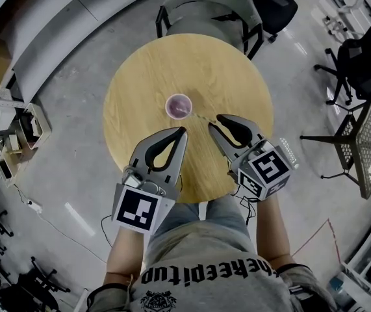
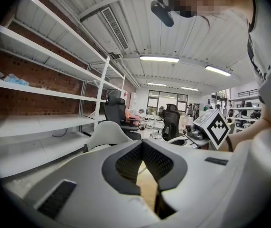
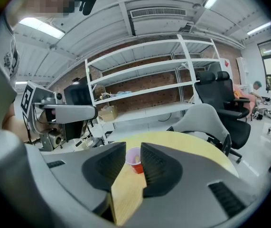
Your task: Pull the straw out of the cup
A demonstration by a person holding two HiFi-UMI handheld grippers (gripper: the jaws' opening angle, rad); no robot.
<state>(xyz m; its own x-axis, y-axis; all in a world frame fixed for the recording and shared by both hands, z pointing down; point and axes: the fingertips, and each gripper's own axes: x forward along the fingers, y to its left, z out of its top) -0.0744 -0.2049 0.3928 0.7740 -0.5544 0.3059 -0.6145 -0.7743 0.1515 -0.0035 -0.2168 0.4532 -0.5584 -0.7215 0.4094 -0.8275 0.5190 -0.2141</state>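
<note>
Upright pink cup (image 1: pixel 179 105), straw (image 1: pixel 201 117) beside

A round wooden tabletop (image 1: pixel 140 77) carries a single pink cup (image 1: pixel 179 105), upright near the tabletop's middle.

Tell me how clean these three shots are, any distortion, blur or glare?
Head view: fisheye bends the room around the table, light even, cup sharp. Left gripper view: dark vignetted corners, ceiling lights glare, left gripper close and soft. Right gripper view: same vignette and curved shelving, right gripper slightly soft, cup clearer.
</note>
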